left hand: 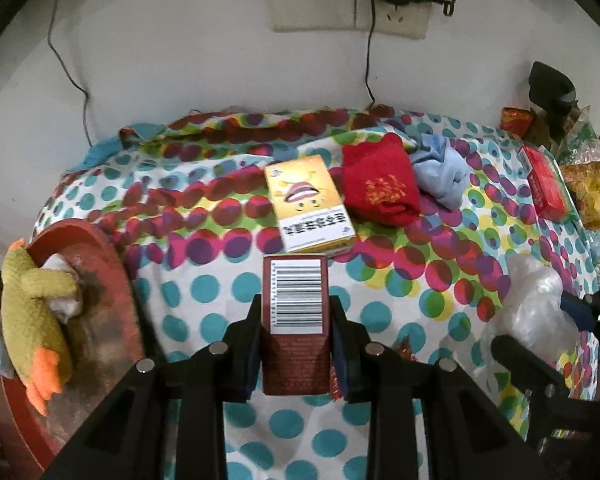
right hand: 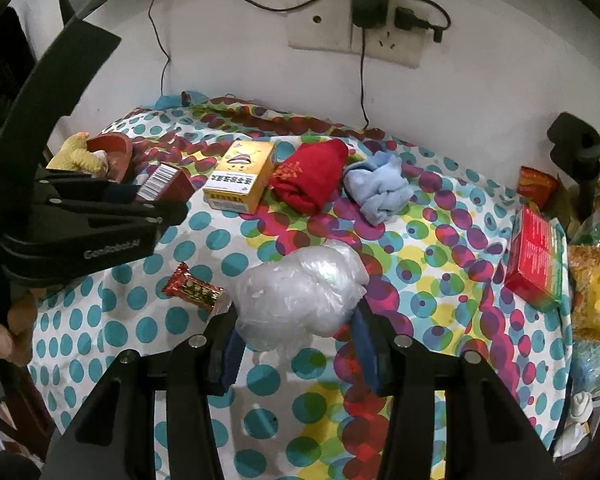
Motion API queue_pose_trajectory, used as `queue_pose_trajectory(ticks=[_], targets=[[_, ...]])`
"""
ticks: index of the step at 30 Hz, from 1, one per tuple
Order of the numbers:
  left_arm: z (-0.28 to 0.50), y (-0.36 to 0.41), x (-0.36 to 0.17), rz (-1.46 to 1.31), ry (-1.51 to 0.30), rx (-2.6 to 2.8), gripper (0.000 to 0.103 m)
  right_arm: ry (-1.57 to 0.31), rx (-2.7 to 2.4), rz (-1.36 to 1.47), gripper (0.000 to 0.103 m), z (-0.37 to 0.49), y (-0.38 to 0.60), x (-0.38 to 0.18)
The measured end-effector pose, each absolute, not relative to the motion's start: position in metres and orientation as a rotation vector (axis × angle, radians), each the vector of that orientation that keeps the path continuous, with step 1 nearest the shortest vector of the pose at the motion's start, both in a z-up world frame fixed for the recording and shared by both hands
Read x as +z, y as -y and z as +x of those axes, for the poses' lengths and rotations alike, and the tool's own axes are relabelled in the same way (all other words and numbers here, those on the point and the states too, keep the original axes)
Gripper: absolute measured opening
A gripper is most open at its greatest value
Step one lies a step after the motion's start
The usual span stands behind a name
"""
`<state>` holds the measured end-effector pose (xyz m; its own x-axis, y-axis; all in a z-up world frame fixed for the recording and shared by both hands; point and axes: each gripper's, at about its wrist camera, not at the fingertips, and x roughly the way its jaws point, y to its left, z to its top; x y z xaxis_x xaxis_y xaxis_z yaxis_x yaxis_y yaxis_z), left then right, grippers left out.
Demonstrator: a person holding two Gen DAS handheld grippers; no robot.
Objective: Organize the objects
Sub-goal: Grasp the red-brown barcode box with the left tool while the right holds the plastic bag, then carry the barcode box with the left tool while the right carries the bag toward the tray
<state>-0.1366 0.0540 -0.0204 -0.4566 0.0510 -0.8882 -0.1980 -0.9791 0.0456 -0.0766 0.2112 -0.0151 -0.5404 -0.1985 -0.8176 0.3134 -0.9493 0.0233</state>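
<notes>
A: What's nearest?

B: The left gripper [left hand: 296, 344] has its fingers nearly together, clamped on a dark red box [left hand: 295, 320] with a barcode on top, held clear above the polka-dot cloth [left hand: 204, 300]. The right gripper [right hand: 296, 344] has its pads pressed into a crumpled clear plastic bag [right hand: 300, 292], jaws partly apart around it.

A: And just past those?

B: A red snack wrapper [right hand: 194, 287] lies on the cloth left of the bag. At far left a green plush duck [left hand: 32, 312] rests in a round red tray [left hand: 112, 280].

A: Farther back?

B: A yellow box [left hand: 310, 204], then to its right a folded red cloth [left hand: 382, 184], touching it, and a bunched pale blue cloth [left hand: 440, 176]. A red carton [right hand: 536, 256] sits at the right edge. Behind, a wall socket [left hand: 348, 4] with a black adapter plugged in.
</notes>
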Motion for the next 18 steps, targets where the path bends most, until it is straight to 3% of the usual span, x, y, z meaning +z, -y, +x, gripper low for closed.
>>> queue_pose_trajectory(ticks=[18], targets=[[-0.074,0.071,0.024,-1.480,-0.159,2.724,0.029,-0.363,-2.402,1.204,0.045,-0.066,-0.099,0.013]])
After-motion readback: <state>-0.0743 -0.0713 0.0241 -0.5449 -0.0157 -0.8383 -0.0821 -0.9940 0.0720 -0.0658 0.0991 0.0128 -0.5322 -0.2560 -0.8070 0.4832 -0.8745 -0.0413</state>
